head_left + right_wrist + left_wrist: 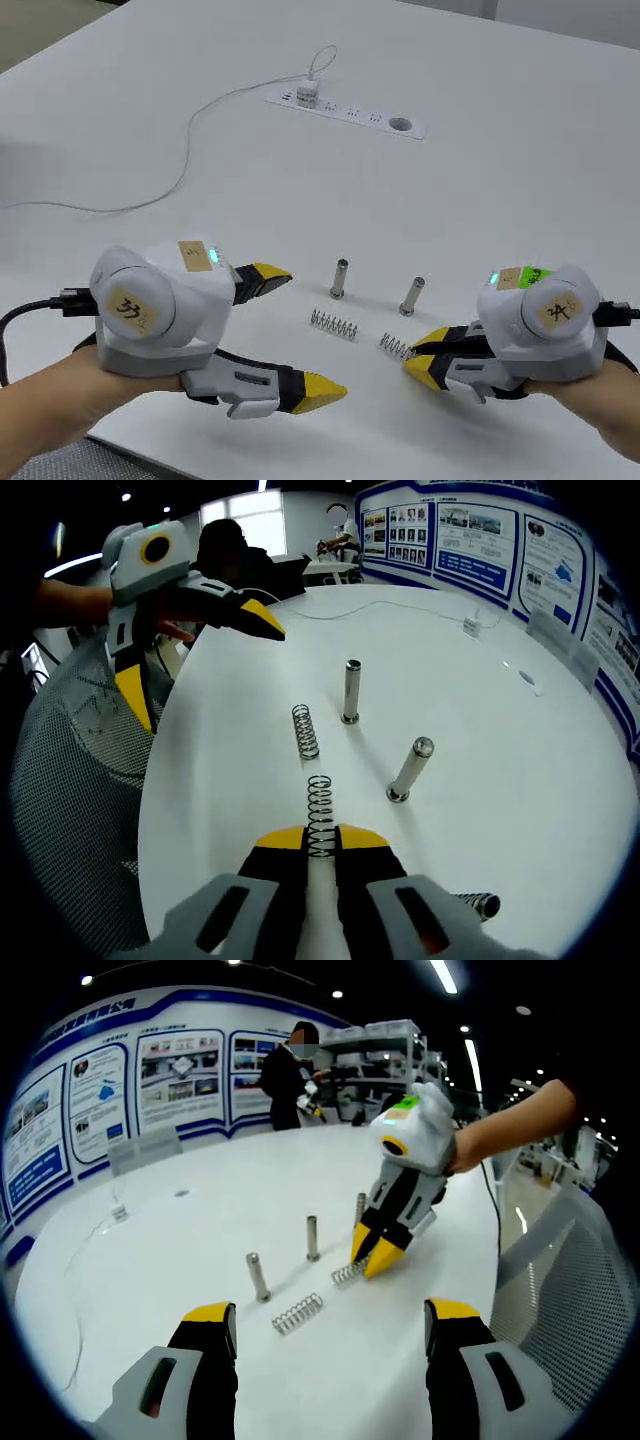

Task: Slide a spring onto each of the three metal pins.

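The left tongs [293, 331] hang spread wide and empty, probably ready for the loose spring [333, 324] lying flat on the surface [480, 180]. Behind it, the left pin [340, 278] and right pin [412, 296] stand upright to receive springs. The right tongs [410, 356] pinch the second spring [397, 346] by its end.

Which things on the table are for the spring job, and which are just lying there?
For the job: three metal pins, loose spring, spring pinched by the right gripper.
Just lying about: power strip, charger plug, white cable.
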Available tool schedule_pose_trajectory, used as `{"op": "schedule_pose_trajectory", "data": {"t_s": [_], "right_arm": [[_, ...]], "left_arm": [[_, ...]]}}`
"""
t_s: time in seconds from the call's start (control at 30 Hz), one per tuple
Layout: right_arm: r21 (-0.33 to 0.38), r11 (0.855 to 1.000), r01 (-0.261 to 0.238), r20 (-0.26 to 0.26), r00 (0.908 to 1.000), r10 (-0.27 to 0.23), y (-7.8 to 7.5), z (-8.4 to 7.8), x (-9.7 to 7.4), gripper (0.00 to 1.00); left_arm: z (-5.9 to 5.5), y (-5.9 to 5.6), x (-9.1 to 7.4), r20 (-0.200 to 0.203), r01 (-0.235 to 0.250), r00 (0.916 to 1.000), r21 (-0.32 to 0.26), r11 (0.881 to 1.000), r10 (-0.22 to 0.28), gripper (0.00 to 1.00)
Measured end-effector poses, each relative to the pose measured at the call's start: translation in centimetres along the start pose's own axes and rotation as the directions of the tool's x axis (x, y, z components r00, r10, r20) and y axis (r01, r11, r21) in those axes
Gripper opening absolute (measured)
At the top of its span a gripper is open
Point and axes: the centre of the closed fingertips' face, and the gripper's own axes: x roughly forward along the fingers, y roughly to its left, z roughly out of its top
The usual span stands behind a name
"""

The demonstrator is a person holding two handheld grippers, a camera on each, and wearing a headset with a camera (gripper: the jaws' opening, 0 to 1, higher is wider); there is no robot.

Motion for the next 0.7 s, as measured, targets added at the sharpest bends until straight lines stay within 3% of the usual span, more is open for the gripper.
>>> {"op": "schedule_pose_trajectory", "data": {"t_s": [0.23, 0.43, 0.57, 0.7], "right_arm": [[-0.08, 0.997, -0.02, 0.033, 0.9992, 0.023, 1.3, 2.0, -1.5, 0.1], [-0.258, 0.964, -0.065, 0.006, 0.9976, 0.068, 3.2, 2.7, -2.2, 0.1], [-0.289, 0.954, -0.082, 0.009, 0.996, 0.089, 4.1, 3.1, -2.5, 0.1], [-0.305, 0.948, -0.091, 0.014, 0.9949, 0.1, 4.6, 3.7, -2.8, 0.1]], "left_arm": [[0.7, -0.6, 0.4, -0.006, 0.012, 0.9999, 0.033, 0.999, -0.012, 0.73], [1.2, -1.8, 1.1, -0.017, 0.036, 0.9992, 0.076, 0.996, -0.035, 0.68], [1.8, -1.8, 1.2, -0.006, 0.028, 0.9996, 0.091, 0.995, -0.028, 0.57], [1.5, -2.4, 1.6, -0.046, 0.042, 0.9983, 0.147, 0.988, -0.036, 0.58]]}}
